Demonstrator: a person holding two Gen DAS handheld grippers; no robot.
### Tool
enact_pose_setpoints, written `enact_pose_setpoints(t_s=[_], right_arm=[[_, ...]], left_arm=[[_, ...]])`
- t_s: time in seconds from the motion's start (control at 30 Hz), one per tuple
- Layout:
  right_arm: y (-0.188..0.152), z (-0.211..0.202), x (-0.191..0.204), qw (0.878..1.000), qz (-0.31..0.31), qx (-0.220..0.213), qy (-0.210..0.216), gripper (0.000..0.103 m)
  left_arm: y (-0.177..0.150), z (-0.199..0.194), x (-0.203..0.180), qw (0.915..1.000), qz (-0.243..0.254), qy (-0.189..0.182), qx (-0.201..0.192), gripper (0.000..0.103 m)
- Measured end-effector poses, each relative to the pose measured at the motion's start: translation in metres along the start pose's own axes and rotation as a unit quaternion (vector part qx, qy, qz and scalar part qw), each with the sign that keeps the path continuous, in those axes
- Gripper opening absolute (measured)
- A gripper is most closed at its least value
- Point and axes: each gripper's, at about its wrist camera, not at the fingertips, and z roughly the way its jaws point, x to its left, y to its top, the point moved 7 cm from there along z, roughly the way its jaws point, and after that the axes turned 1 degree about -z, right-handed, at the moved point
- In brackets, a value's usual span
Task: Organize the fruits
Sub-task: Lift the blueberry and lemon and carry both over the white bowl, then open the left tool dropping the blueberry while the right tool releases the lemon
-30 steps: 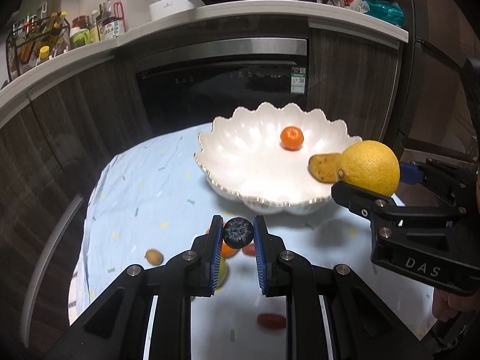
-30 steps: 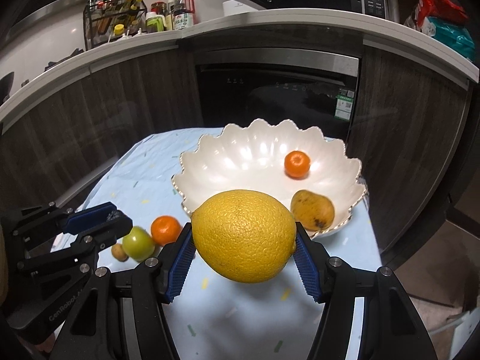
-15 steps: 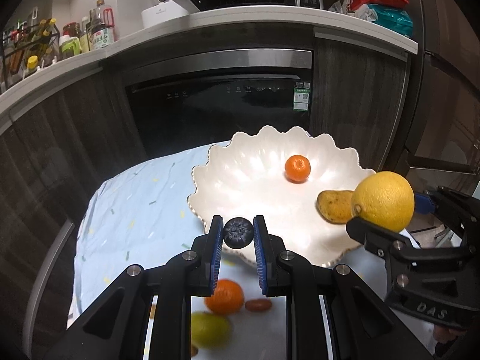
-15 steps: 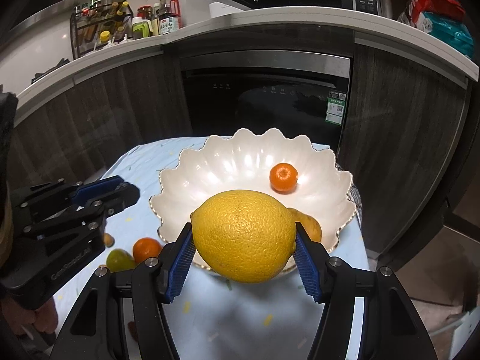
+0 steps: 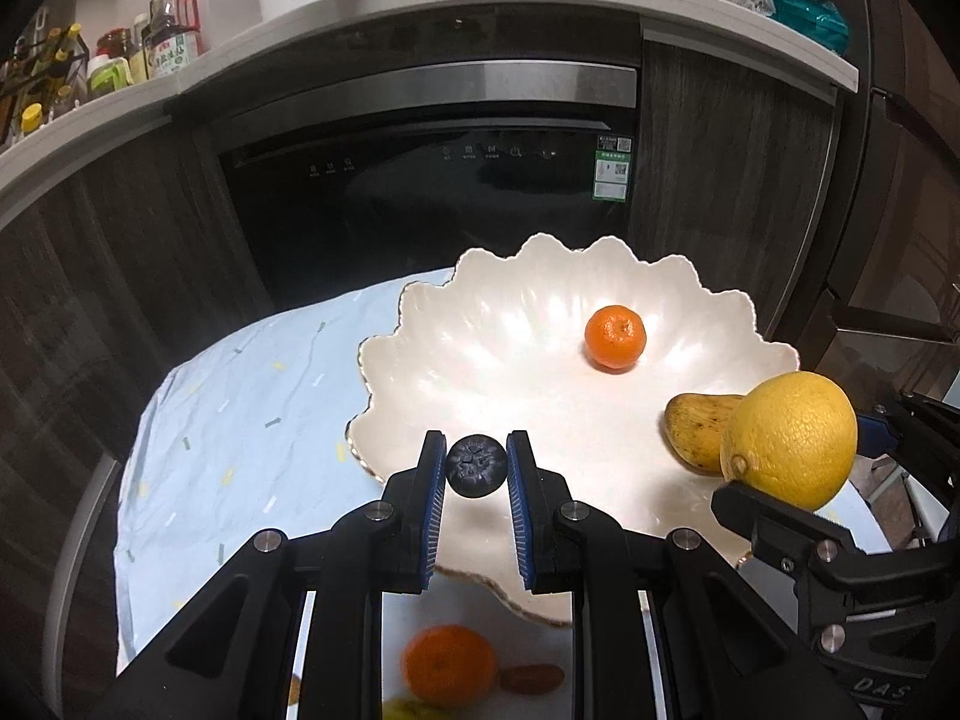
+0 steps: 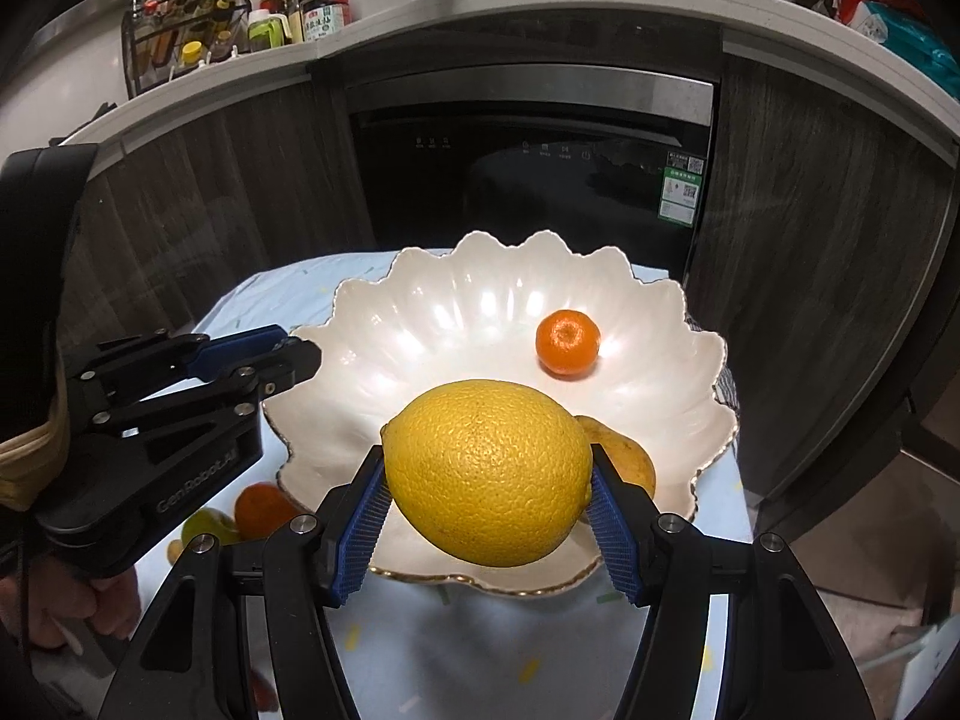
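Note:
A white scalloped bowl point(image 5: 498, 324) point(image 6: 420, 324) stands on the blue-clothed table and holds a mandarin point(image 5: 615, 338) point(image 6: 567, 342) and a brownish mango point(image 5: 696, 432) point(image 6: 630, 462). My left gripper point(image 5: 477, 468) is shut on a blueberry point(image 5: 477, 465) and holds it over the bowl's near left rim. My right gripper point(image 6: 489, 480) is shut on a large yellow lemon point(image 6: 486, 471) point(image 5: 789, 439), held above the bowl's near right side, in front of the mango.
On the cloth point(image 5: 240, 396) in front of the bowl lie an orange point(image 5: 447, 663) point(image 6: 261, 510), a green fruit point(image 6: 207, 525), a small red fruit point(image 5: 531, 678). A dark dishwasher point(image 5: 420, 192) and cabinets stand behind the table. Bottles line the counter point(image 6: 240, 18).
Both grippers have moved forward toward the bowl with their fruit. The blueberry now hangs over the bowl's rim, and the loose fruit on the cloth has dropped to the bottom of the left view.

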Motion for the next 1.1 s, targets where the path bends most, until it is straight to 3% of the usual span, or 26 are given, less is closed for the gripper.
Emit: enact_pose_setpoints(t_s=[0.23,0.33,0.37,0.4,0.47,0.63,0.77,1.1], right_arm=[[-0.005,0.010,0.002,1.000,-0.007,0.017,-0.003,0.064],[-0.005,0.010,0.001,1.000,-0.006,0.015,-0.007,0.066],[-0.003,0.008,0.001,1.000,-0.005,0.009,-0.008,0.073],[-0.001,0.006,-0.001,1.000,-0.004,0.003,-0.013,0.081],[0.003,0.003,-0.002,1.000,-0.003,-0.007,-0.024,0.086],[0.005,-0.001,-0.004,0.999,-0.002,-0.012,-0.034,0.086],[0.004,-0.006,-0.002,0.999,-0.001,-0.015,-0.035,0.086],[0.005,-0.021,0.009,0.999,-0.009,-0.026,-0.032,0.086]], left_arm=[[-0.004,0.012,0.001,0.9999,-0.002,-0.003,0.013,0.023],[-0.006,0.013,0.002,0.9999,0.000,0.005,0.015,0.049],[-0.006,0.012,0.003,0.9999,-0.002,0.007,0.013,0.054],[-0.005,0.011,0.004,0.9999,-0.004,0.009,0.012,0.056],[-0.005,0.009,0.006,0.9998,-0.005,0.017,0.012,0.058],[-0.003,0.001,0.014,0.9993,-0.015,0.034,0.004,0.073],[-0.004,-0.006,0.018,0.9991,-0.016,0.039,0.001,0.078],[-0.007,-0.028,0.023,0.9987,-0.022,0.044,-0.006,0.078]])
